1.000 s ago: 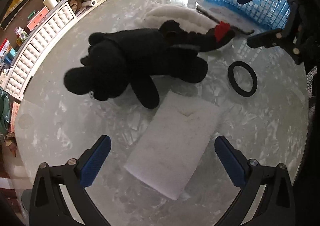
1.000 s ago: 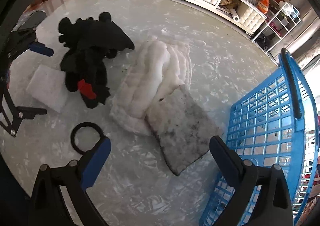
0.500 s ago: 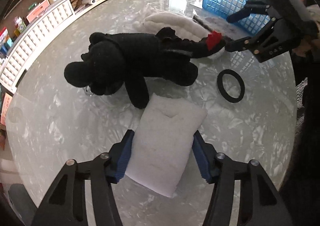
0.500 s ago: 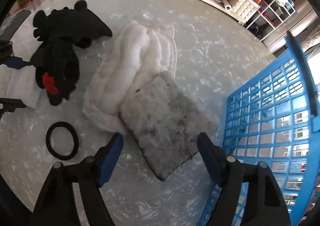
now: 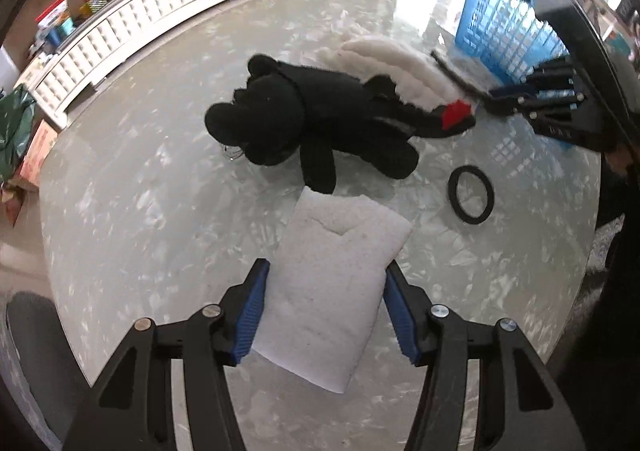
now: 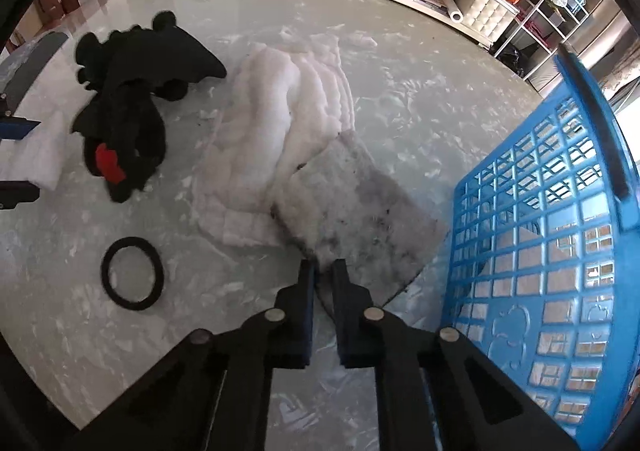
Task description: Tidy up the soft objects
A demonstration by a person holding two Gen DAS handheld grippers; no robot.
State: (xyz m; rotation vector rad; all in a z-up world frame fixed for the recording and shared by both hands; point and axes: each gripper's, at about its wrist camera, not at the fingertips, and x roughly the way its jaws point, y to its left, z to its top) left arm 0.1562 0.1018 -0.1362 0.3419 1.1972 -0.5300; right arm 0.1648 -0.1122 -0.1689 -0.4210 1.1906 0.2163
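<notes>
My left gripper [image 5: 326,267] is shut on a white foam pad [image 5: 332,291], its blue pads pressing both long sides, just above the marble table [image 5: 160,191]. The right gripper [image 6: 323,267] has its jaws closing, pinched on the near edge of a dirty grey pad [image 6: 360,203]. That pad lies against a white quilted cushion [image 6: 276,131]. A black plush toy [image 5: 320,119] with a red patch lies between the two grippers. The right wrist view shows the plush toy [image 6: 128,99] at the left, with the white foam pad [image 6: 36,155] and left gripper [image 6: 20,159] at the frame's edge.
A blue plastic basket [image 6: 560,251] stands right of the grey pad, close to my right gripper. A black ring [image 6: 132,304] lies flat on the table near the plush toy's tail. A white cabinet [image 5: 120,31] with clutter runs behind the table.
The left jaws closed onto the white foam pad and lifted slightly. The right jaws went from wide open to pinched on the grey pad's edge.
</notes>
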